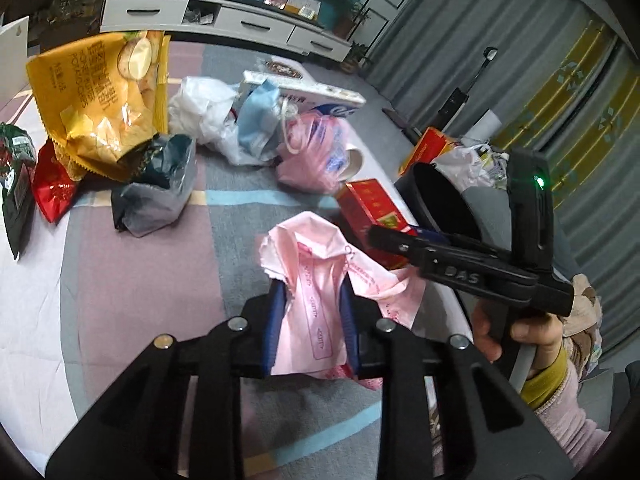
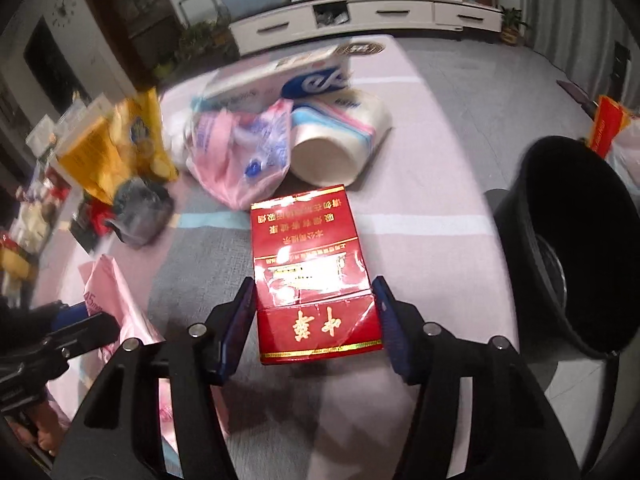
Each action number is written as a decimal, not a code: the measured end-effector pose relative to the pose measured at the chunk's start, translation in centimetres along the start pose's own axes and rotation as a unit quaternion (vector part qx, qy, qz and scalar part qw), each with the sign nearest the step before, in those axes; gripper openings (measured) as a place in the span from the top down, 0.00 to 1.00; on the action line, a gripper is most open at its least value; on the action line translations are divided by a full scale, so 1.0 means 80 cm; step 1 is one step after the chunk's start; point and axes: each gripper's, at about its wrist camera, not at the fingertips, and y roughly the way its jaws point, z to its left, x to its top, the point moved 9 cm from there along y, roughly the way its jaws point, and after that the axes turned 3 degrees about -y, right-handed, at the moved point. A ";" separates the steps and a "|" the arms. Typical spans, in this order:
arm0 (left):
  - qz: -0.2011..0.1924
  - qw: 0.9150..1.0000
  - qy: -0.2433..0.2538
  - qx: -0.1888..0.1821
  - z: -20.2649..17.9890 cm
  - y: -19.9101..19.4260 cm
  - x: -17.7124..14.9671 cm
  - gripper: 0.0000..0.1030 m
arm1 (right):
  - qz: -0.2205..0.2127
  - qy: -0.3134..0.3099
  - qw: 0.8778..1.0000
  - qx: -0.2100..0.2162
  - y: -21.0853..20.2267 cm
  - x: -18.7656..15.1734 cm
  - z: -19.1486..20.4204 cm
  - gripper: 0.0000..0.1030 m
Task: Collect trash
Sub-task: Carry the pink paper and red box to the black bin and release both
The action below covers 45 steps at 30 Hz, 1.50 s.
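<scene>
My left gripper (image 1: 313, 292) is shut on a crumpled pink plastic bag (image 1: 320, 280), which bulges up between the blue pads; the bag also shows at the left of the right wrist view (image 2: 112, 296). My right gripper (image 2: 316, 292) holds a red cigarette box (image 2: 312, 272) between its blue pads, above the bed cover; the box also shows in the left wrist view (image 1: 368, 208). A black trash bin (image 2: 568, 248) stands to the right of the box, mouth facing me. It also shows in the left wrist view (image 1: 444, 196).
More trash lies on the patterned cover: a yellow chip bag (image 1: 100, 108), a red wrapper (image 1: 52, 188), a dark grey bag (image 1: 156, 192), a white bag (image 1: 204, 112), a pink bag with a paper cup (image 1: 320, 156) and a white box (image 1: 304, 84). A white TV cabinet (image 1: 224, 24) stands behind.
</scene>
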 end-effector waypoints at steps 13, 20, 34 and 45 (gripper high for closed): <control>-0.047 0.998 0.047 -0.020 -0.105 0.006 0.069 0.74 | -0.111 0.167 0.979 -0.039 -0.109 -0.004 -0.155 0.44; -0.045 0.996 0.075 -0.013 -0.199 0.092 0.126 0.74 | -0.147 0.259 0.949 -0.104 -0.141 -0.020 -0.246 0.43; 0.036 0.992 0.114 0.049 -0.264 0.276 0.122 0.53 | -0.112 0.304 0.938 -0.125 -0.108 -0.044 -0.297 0.41; 0.030 0.993 0.112 0.004 -0.261 0.243 0.112 0.17 | -0.119 0.295 0.940 -0.125 -0.110 -0.035 -0.287 0.31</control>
